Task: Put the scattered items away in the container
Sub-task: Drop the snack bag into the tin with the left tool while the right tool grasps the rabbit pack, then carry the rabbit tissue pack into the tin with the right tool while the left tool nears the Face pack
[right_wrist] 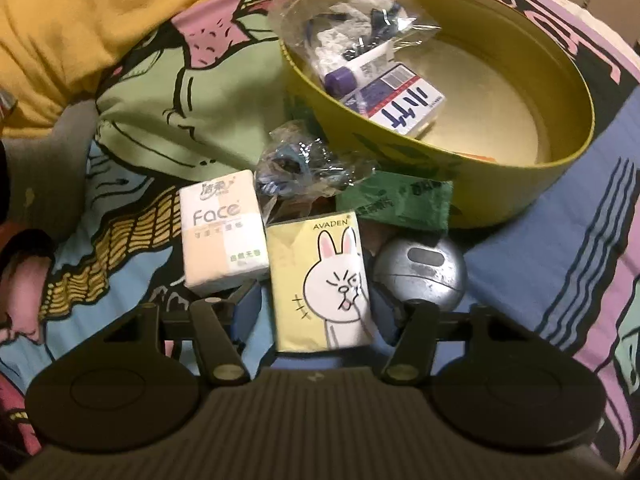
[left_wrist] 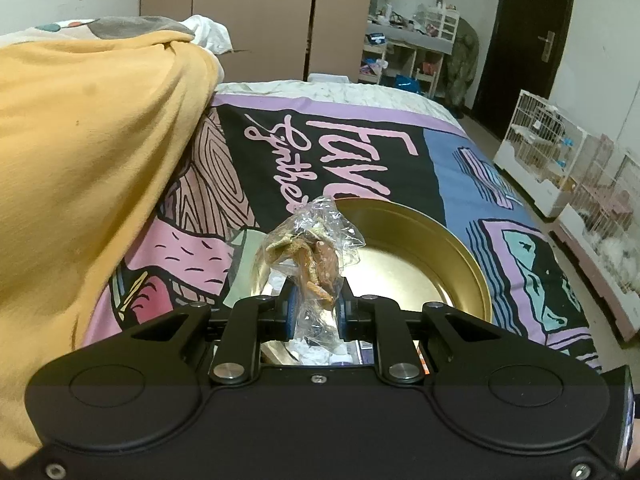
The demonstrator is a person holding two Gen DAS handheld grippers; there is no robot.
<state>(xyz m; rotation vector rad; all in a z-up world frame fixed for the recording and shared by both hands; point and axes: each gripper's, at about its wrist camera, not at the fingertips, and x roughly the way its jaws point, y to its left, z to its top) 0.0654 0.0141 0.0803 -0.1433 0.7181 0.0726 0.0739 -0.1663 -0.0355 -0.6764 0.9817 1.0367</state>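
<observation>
Left wrist view: the left gripper is closed on a clear plastic bag of brownish pieces, held at lower centre of the frame, above the near rim of the round gold tin. The tin sits on a printed bedspread; a yellow blanket fills the left.

Right wrist view: the right gripper is wide open around a yellow rabbit tissue pack, not clearly touching it. Just left lies a white tissue pack, to the right a silver ball. Above them are a crumpled bag and a green packet against the tin, upper right, which holds a bag of small items and a box.
</observation>
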